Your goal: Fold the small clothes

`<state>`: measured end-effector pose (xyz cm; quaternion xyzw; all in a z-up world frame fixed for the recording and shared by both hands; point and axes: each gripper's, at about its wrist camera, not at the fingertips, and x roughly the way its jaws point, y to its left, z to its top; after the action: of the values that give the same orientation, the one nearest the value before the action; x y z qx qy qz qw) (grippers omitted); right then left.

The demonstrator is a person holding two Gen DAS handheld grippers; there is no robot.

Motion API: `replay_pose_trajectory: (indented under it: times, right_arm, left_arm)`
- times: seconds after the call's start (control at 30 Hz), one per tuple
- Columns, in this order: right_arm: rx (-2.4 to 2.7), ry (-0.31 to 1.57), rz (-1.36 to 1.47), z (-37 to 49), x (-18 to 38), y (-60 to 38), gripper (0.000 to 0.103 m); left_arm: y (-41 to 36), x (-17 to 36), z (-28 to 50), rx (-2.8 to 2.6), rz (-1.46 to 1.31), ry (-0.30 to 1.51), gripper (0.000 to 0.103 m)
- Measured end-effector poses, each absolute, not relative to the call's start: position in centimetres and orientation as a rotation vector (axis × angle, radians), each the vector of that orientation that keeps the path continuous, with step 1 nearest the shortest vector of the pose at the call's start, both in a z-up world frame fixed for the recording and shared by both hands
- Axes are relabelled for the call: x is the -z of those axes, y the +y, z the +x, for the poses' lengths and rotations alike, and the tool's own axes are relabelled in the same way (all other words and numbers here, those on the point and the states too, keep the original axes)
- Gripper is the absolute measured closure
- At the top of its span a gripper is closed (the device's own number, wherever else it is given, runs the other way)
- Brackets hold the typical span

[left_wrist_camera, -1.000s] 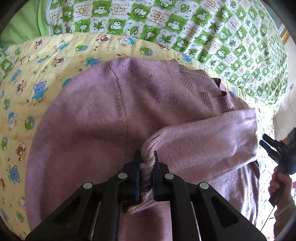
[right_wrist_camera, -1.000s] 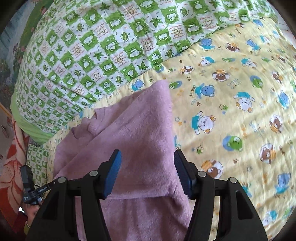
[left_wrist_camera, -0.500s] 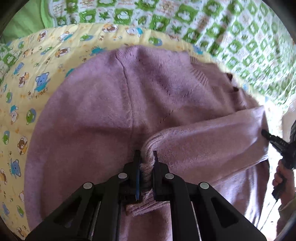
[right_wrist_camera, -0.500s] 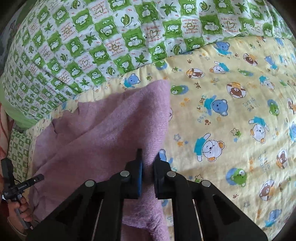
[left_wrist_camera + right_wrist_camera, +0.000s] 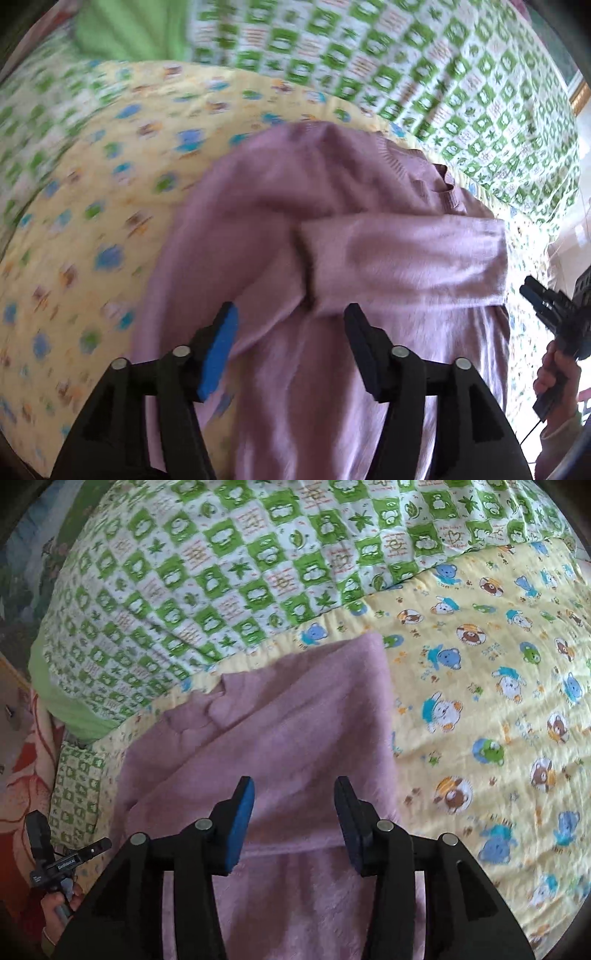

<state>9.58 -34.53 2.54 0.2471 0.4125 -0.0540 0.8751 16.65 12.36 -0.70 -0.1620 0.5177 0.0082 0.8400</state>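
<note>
**Sleeves in, body fold pending**

Purple sweater (image 5: 369, 258) lies on the yellow bear-print quilt (image 5: 498, 701), one sleeve (image 5: 406, 258) crossed over its chest. Left tool (image 5: 288, 328) and right tool (image 5: 293, 812) both spread, gripping nothing. Bottom-to-collar fold looks undone.

Both wrist views close above bed, facing down-forward along fingers. Shared: purple sweater (image 5: 332, 258) (image 5: 280, 738), yellow bear-print quilt (image 5: 92, 221) (image 5: 480, 701), far green checked blanket (image 5: 443, 74) (image 5: 221, 572).

Splayed tongs (image 5: 293, 805) — seemingly above sweater (image 5: 280, 731)
</note>
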Motion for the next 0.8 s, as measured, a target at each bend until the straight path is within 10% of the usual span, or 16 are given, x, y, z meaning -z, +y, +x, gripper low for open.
replay_pose_trajectory:
  times: [0.47, 0.53, 0.63, 0.8]
  right_arm:
    - [-0.078, 1.003, 0.506, 3.0, 0.7, -21.3, 0.055]
    - [-0.086, 1.005, 0.5, 2.5, 0.5, -20.6, 0.055]
    - [-0.088, 0.995, 0.494, 2.2, 0.1, -19.8, 0.055]
    - [-0.089, 0.973, 0.49, 1.6, -0.4, -19.3, 0.055]
  left_arm:
    - [15.8, 4.8, 0.1, -0.063, -0.392, 1.28, 0.032]
    - [15.0, 5.5, -0.9, -0.046, -0.366, 1.305, 0.038]
    - [14.1, 6.3, -2.2, 0.024, -0.357, 1.334, 0.092]
    - [12.8, 3.3, -2.4, 0.102, -0.333, 1.221, 0.098]
